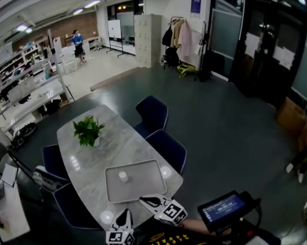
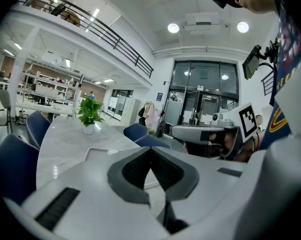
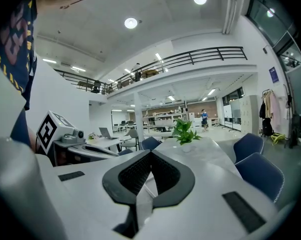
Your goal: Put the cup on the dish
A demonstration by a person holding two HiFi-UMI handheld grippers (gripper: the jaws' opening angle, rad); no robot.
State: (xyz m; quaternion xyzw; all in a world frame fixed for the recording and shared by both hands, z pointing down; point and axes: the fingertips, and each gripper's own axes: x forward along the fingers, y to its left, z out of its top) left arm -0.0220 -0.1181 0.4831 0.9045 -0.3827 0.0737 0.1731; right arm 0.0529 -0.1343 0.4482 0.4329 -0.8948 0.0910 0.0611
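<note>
A pale rectangular tray (image 1: pixel 154 168) with rounded corners lies at the near end of the marble table (image 1: pixel 87 160). The only thing in it is the cup (image 1: pixel 123 176), which stands upright a little left of the tray's middle, clear of the raised rim. Farther up the table a small white pot (image 1: pixel 94 142) holds a leafy green plant (image 1: pixel 87 128). The cup is a small, plain white cylinder. It is too small in the head view to tell whether it has a handle or anything inside. Two bright round patches (image 1: pixel 165 172) sit on the tabletop just off the tray's right edge and off its near left corner, and I cannot tell whether they are objects or glare from the ceiling lights. In both gripper views the gripper's own white body fills the lower part of the picture and hides most of the tray. The cup does not show in either of them. The left gripper (image 2: pixel 151 153) has its jaws clenched, the dark pads meeting in a point with nothing between them. The right gripper (image 3: pixel 150 157) is the same, pressed together and empty. In the head view both sit at the near edge of the table, short of the tray and apart from the cup, and the frame's lower edge cuts off the left one's marker cube. Dark blue chairs (image 1: pixel 168 148) stand along both long sides of the table, those on the left partly tucked under it. A small lit screen (image 1: pixel 222 207) shows at the lower right, its text unreadable.
</note>
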